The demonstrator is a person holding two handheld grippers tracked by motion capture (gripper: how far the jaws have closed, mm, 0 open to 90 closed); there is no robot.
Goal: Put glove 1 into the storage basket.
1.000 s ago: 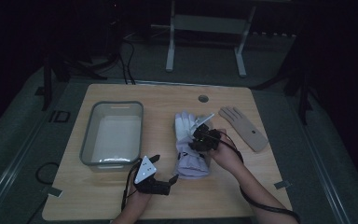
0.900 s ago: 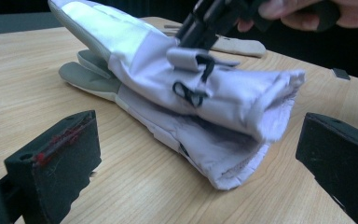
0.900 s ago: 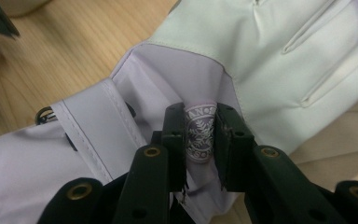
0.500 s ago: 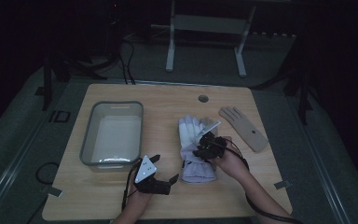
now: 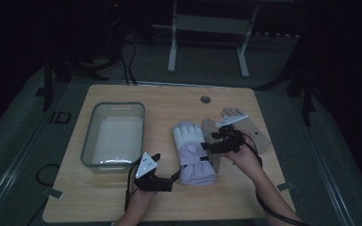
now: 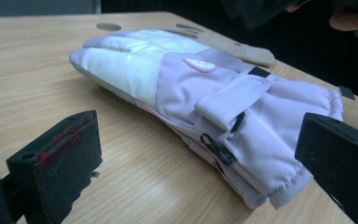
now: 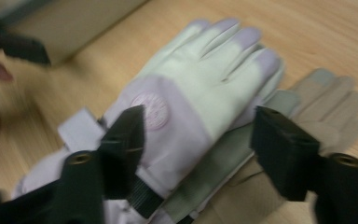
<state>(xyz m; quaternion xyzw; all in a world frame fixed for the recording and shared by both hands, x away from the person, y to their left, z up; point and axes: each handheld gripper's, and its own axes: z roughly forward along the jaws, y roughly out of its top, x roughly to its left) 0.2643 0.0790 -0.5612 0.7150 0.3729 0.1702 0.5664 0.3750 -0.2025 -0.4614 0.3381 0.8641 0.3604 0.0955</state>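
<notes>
Lilac-and-white glove (image 5: 193, 153) lies flat at tabletop (image 5: 169, 101) centre, overlapping the tan glove (image 5: 245, 129) at its 3 o'clock. Right hand-held gripper (image 5: 206, 144), pressed on it a second ago, has drawn back toward 3 o'clock; its jaws have just been opening and now stand apart, empty, above it. Left hand-held gripper (image 5: 173, 176) unchanged: open, cuff (image 6: 279, 154) between jaws, untouched.
</notes>
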